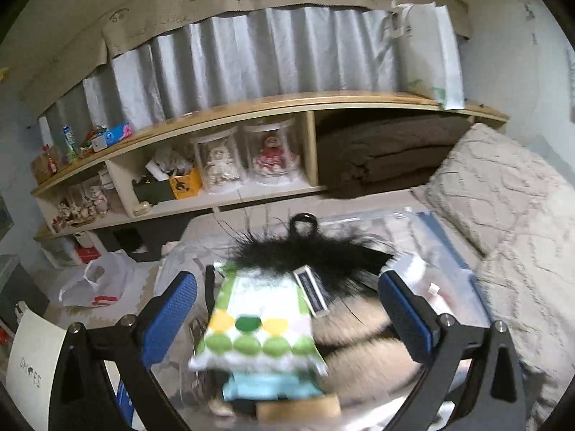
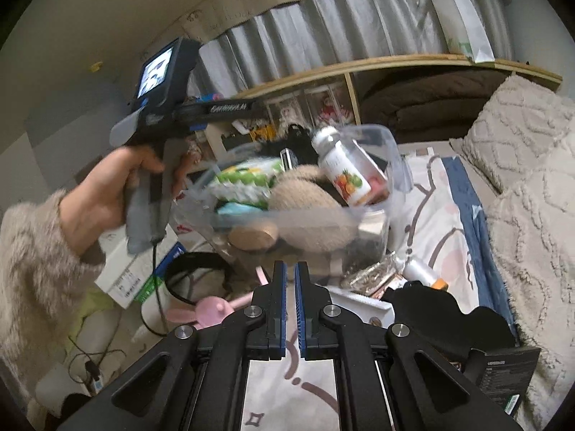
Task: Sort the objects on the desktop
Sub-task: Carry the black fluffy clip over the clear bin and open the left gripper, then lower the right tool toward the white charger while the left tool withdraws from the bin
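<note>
My left gripper stands wide open over a clear plastic bin. A green-dotted tissue pack lies between its blue pads, and neither pad touches it. The pack rests on a black feathery item and a beige furry item. In the right wrist view the same bin also holds the pack, the furry item and a white bottle with a fruit label. My right gripper is shut on nothing, just short of the bin's near wall.
A person's hand in a fluffy sleeve holds the left gripper's handle. On the bed near the bin lie a black headband, a pink item, a white box, a foil packet and a small bottle. A wooden shelf runs behind.
</note>
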Demonstrator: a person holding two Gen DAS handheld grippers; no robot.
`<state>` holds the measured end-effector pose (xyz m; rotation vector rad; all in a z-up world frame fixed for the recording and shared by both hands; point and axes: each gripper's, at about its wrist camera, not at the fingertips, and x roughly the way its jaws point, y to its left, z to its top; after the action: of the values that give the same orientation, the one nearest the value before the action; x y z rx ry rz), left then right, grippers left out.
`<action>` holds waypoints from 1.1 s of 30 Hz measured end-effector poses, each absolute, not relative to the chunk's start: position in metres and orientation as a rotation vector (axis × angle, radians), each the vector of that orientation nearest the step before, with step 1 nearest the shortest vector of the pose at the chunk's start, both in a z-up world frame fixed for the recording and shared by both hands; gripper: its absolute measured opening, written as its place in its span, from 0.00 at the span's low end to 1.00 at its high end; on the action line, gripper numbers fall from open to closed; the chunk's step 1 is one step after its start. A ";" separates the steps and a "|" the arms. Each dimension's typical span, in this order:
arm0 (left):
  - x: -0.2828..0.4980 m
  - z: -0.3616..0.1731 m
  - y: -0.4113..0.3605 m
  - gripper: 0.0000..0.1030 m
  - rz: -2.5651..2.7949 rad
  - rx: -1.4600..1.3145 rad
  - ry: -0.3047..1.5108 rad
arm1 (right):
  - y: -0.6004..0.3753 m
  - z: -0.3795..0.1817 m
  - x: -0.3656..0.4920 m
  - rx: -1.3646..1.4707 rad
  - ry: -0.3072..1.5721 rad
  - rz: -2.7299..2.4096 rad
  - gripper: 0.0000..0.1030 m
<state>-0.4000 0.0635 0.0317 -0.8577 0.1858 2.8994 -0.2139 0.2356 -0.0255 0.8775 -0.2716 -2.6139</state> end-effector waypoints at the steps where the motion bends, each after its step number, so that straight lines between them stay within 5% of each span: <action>1: -0.391 0.035 0.062 0.99 2.890 -0.854 0.177 | 0.234 -0.021 -0.211 0.872 -0.266 -2.623 0.06; 21: -0.214 0.059 0.003 1.00 2.945 -0.767 0.095 | 0.221 0.036 -0.117 0.677 -0.203 -2.768 0.08; 23: -0.200 0.058 -0.002 1.00 2.953 -0.759 0.082 | 0.219 0.035 -0.108 0.671 -0.172 -2.787 0.25; 25: -0.184 0.056 -0.005 1.00 2.957 -0.735 0.082 | 0.216 0.035 -0.100 0.652 -0.134 -2.804 0.59; 29: -0.157 0.050 -0.009 1.00 2.973 -0.702 0.119 | 0.213 0.034 -0.083 0.613 -0.084 -2.841 0.65; 31: -0.141 0.048 -0.011 1.00 2.994 -0.668 0.166 | 0.214 0.034 -0.075 0.585 -0.078 -2.860 0.99; 33: -0.126 0.047 -0.012 1.00 3.007 -0.628 0.194 | 0.215 0.034 -0.067 0.557 -0.067 -2.884 1.00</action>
<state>-0.1256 -0.0124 0.0468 -0.6283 0.1942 3.0065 -0.0675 0.2146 0.0344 0.5570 -0.0670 -2.8839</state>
